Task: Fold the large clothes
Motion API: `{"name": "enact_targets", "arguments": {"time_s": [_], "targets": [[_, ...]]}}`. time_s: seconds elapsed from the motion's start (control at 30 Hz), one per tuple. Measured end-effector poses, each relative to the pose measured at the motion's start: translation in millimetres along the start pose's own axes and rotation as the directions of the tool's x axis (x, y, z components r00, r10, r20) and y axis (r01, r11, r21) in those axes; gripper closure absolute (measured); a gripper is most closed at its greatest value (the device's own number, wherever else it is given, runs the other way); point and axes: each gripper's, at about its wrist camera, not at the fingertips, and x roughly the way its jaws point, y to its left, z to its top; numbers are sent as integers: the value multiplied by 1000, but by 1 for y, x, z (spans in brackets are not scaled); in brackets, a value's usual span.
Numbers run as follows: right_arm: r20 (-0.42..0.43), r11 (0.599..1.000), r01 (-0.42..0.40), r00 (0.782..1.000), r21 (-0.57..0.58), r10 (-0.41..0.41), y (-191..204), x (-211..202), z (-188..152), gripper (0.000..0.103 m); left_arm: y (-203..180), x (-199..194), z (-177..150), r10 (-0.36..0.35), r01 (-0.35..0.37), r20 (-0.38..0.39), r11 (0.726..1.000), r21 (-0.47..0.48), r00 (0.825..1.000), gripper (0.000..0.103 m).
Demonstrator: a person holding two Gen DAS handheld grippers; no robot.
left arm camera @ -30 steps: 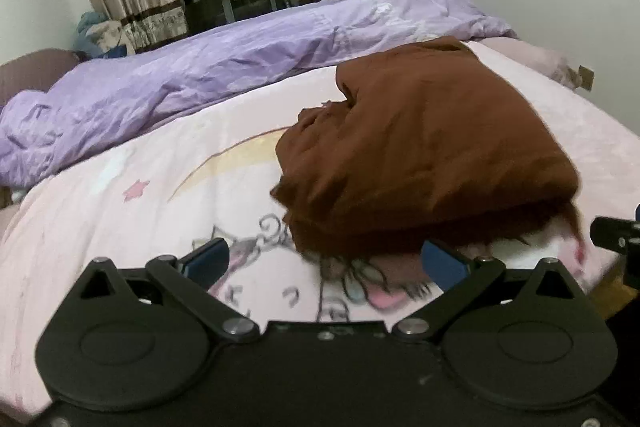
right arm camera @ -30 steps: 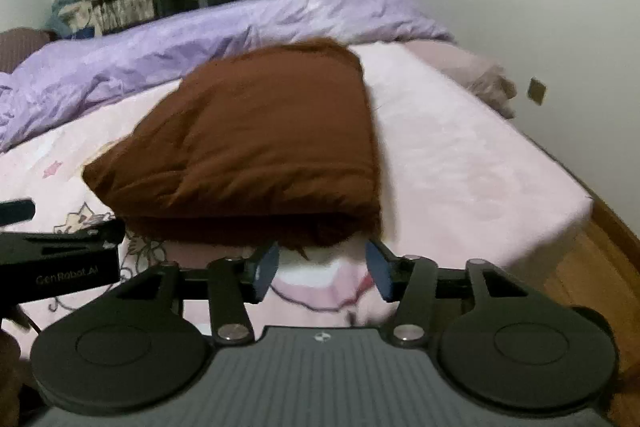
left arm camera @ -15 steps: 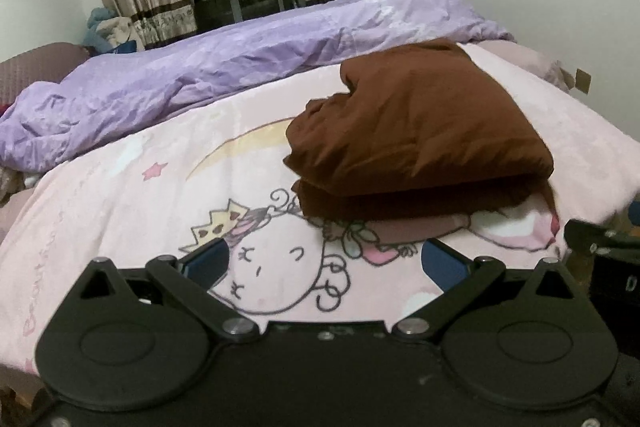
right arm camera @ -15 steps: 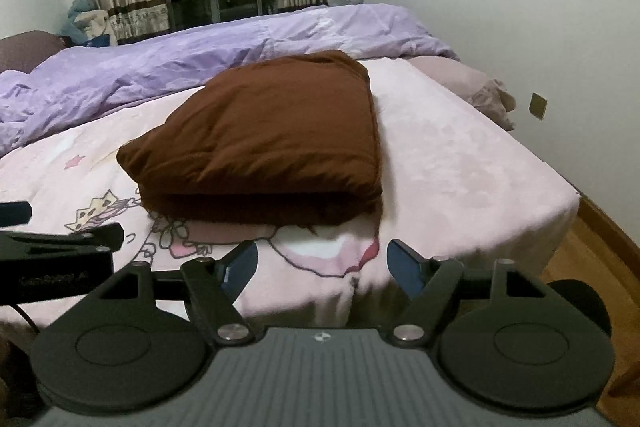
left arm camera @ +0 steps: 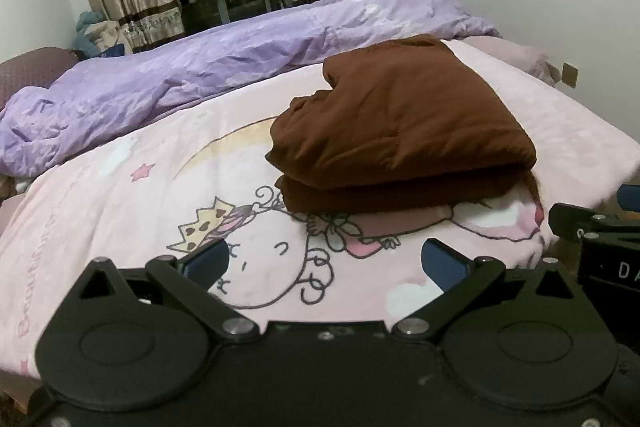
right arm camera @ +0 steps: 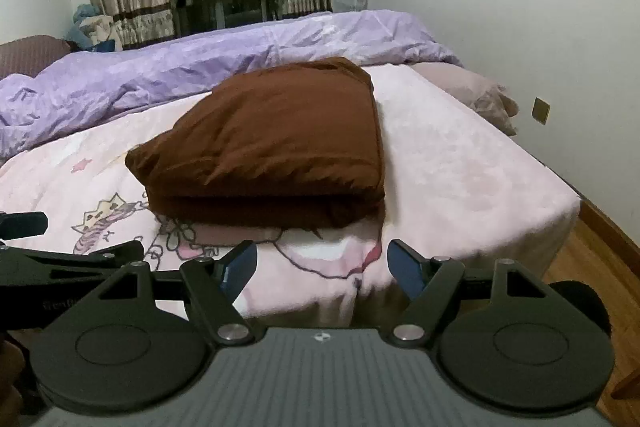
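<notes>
Both grippers, left gripper and right gripper, seen fingers spread, empty; folded brown garment ahead could be unfolded if snagged.

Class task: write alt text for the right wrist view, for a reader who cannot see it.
A folded brown garment lies on a pink cartoon-print blanket covering a bed, with a crumpled purple duvet behind it. In the foreground the right tool is open and empty, short of the garment.
</notes>
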Motion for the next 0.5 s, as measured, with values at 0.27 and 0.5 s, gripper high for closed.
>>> {"name": "enact_targets", "arguments": {"time_s": [0.27, 0.5], "targets": [[5, 1000, 2, 1000, -6, -2, 3, -3, 1, 15, 1, -6, 0, -7, 7, 11, 1000, -8, 1000, 0], [-2, 1000, 2, 1000, -7, -2, 4, -2, 1, 14, 0, -5, -2, -12, 12, 3, 1000, -7, 1000, 0]]}}
